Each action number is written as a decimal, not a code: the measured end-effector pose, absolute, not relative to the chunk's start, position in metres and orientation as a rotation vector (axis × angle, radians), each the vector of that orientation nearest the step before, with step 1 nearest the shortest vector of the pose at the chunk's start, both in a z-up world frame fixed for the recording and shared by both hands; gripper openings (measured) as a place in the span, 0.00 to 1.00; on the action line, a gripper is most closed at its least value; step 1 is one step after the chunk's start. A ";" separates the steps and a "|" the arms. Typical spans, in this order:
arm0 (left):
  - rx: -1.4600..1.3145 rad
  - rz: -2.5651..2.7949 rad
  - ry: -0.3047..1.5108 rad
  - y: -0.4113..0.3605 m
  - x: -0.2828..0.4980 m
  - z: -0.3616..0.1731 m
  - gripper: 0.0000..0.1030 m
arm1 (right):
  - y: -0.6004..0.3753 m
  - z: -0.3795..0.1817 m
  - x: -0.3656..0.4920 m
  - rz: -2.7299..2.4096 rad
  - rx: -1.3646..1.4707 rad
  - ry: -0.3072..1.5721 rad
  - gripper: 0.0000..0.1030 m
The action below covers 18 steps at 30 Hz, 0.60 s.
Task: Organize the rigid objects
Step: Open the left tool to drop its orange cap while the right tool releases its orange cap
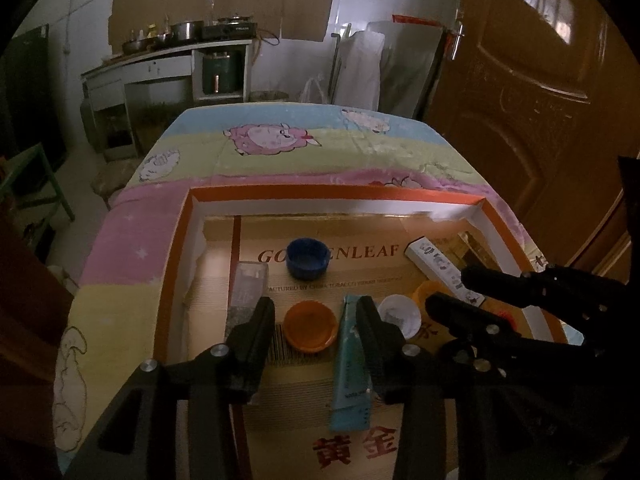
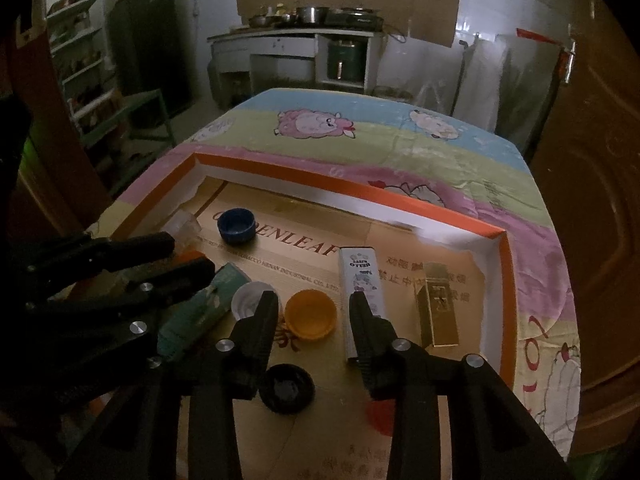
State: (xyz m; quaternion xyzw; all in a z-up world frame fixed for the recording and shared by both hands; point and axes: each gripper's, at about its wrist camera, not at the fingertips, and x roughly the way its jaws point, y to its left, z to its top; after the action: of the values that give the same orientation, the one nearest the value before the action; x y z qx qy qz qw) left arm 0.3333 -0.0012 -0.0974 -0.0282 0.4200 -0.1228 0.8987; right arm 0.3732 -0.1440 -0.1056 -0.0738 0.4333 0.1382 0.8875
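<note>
left hand-held gripper released, orange cap between its fingers; teal box lies lengthwise beside the right finger. right hand-held gripper released over another orange cap.

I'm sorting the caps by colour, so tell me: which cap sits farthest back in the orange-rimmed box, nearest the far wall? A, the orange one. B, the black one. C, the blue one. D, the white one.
C: the blue cap lies alone on the printed lettering toward the far wall of the box, while the orange cap, white cap and black cap lie nearer the grippers.
</note>
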 end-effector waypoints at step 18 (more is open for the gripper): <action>-0.056 -0.244 0.837 -0.002 0.318 -0.079 0.42 | -0.155 -0.092 0.349 0.231 -0.100 0.868 0.37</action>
State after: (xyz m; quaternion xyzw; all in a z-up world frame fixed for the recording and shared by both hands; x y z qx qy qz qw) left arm 0.3178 -0.0024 -0.0795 -0.0271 0.4052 -0.1182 0.9061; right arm 0.3495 -0.1550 -0.0916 -0.0483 0.4193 0.1115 0.8997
